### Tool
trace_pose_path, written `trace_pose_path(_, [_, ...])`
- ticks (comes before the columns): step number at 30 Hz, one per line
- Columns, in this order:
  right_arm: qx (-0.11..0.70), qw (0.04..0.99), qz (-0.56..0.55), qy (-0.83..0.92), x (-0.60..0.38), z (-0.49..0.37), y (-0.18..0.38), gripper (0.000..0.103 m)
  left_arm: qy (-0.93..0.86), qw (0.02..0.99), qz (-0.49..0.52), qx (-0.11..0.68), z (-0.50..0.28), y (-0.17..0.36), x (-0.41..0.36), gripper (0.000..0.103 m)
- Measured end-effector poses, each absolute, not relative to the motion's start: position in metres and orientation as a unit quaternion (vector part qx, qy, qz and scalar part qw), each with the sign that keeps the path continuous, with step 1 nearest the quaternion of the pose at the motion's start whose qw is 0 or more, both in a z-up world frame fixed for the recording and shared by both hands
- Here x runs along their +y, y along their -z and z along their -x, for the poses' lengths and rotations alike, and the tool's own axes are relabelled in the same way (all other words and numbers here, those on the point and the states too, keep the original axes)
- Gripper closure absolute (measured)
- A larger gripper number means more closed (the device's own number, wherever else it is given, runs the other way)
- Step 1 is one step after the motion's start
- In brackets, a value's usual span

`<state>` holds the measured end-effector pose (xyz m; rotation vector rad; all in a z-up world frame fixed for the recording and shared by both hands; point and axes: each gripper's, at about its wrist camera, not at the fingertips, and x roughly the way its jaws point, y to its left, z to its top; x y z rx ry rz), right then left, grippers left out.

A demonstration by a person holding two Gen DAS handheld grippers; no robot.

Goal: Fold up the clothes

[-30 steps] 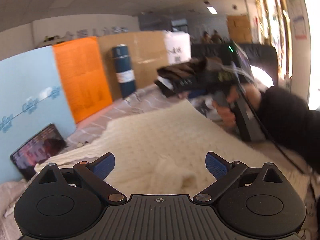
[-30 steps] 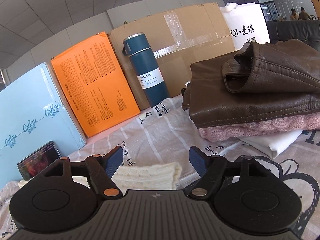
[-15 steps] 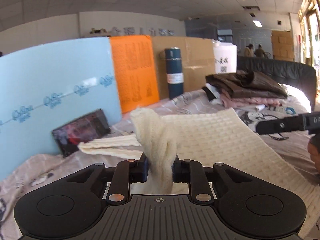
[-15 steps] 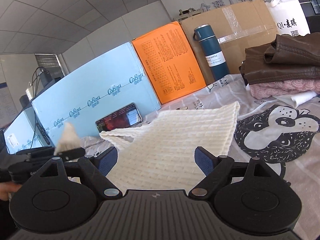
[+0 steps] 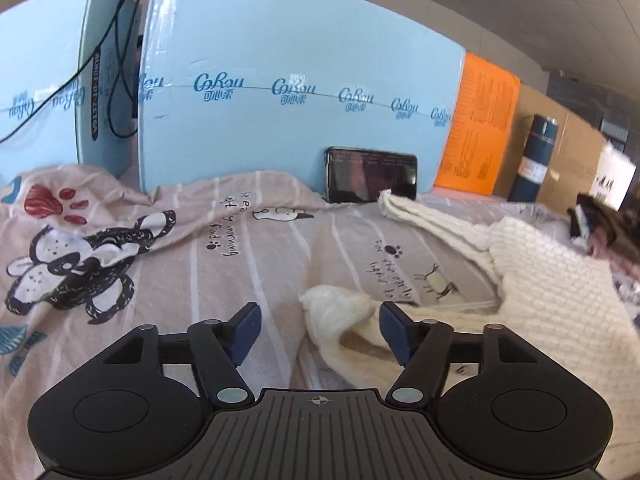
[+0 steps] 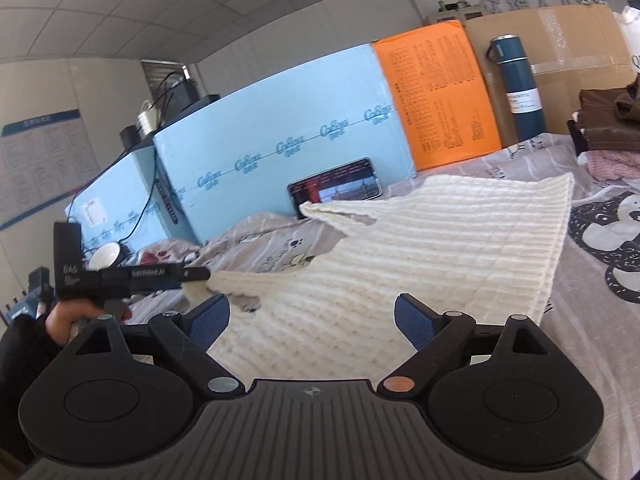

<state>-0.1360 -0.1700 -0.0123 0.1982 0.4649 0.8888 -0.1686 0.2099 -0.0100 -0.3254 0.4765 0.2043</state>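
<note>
Released, the sleeve [image 5: 340, 312] lies between the wide left gripper [image 5: 318, 330]; right gripper [image 6: 312, 320] wide, hovering.

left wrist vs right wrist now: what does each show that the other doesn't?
Left wrist only: the sleeve cuff lying between the open fingers of the left hand-held gripper, and a red paw print on the sheet.
Right wrist only: the person's left hand, the open right hand-held gripper, and the sweater body spread flat.
Both: cream sweater, phone, blue bottle, orange box.
</note>
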Motion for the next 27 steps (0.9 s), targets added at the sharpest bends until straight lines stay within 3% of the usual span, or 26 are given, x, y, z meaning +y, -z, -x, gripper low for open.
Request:
trace_pose_path(1, [0.223, 0.867, -0.082, -0.439, -0.166, 0.142, 0.013, 0.011, -0.088, 0.95, 0.19, 0.232, 0.171, 0.009, 0.213, 0.01])
trace_pose_path(7, [0.227, 0.843, -0.016, -0.487, -0.146, 0.164, 0.02, 0.005, 0.021, 0.901, 0.342, 0.267, 0.179, 0.027, 0.215, 0.008])
trace_pose_path(12, [0.236, 0.841, -0.006, -0.487, -0.14, 0.16, 0.026, 0.005, 0.021, 0.886, 0.372, 0.277, 0.168, 0.033, 0.212, 0.008])
trace_pose_path(17, [0.241, 0.838, -0.017, -0.489, -0.142, 0.156, 0.031, 0.004, 0.009, 0.891, 0.386, 0.238, 0.15, 0.039, 0.212, 0.01])
trace_pose_path(18, [0.241, 0.838, -0.019, -0.489, -0.143, 0.155, 0.032, 0.004, 0.01, 0.897, 0.377, 0.23, 0.148, 0.039, 0.209, 0.013])
trace_pose_path(20, [0.24, 0.837, -0.024, -0.491, -0.146, 0.155, 0.032, 0.004, 0.019, 0.913, 0.344, 0.221, 0.143, 0.036, 0.201, 0.037])
trace_pose_path(21, [0.239, 0.837, -0.026, -0.491, -0.147, 0.156, 0.032, 0.004, 0.03, 0.919, 0.328, 0.218, 0.142, 0.034, 0.197, 0.054])
trace_pose_path(22, [0.238, 0.837, -0.028, -0.492, -0.148, 0.156, 0.032, 0.004, 0.034, 0.924, 0.313, 0.215, 0.141, 0.031, 0.194, 0.062])
trace_pose_path(24, [0.236, 0.838, -0.034, -0.491, -0.151, 0.155, 0.032, 0.004, 0.045, 0.937, 0.278, 0.207, 0.14, 0.025, 0.183, 0.07])
trace_pose_path(27, [0.228, 0.84, -0.049, -0.49, -0.157, 0.155, 0.03, 0.004, 0.08, 0.956, 0.209, 0.189, 0.14, 0.01, 0.161, 0.072])
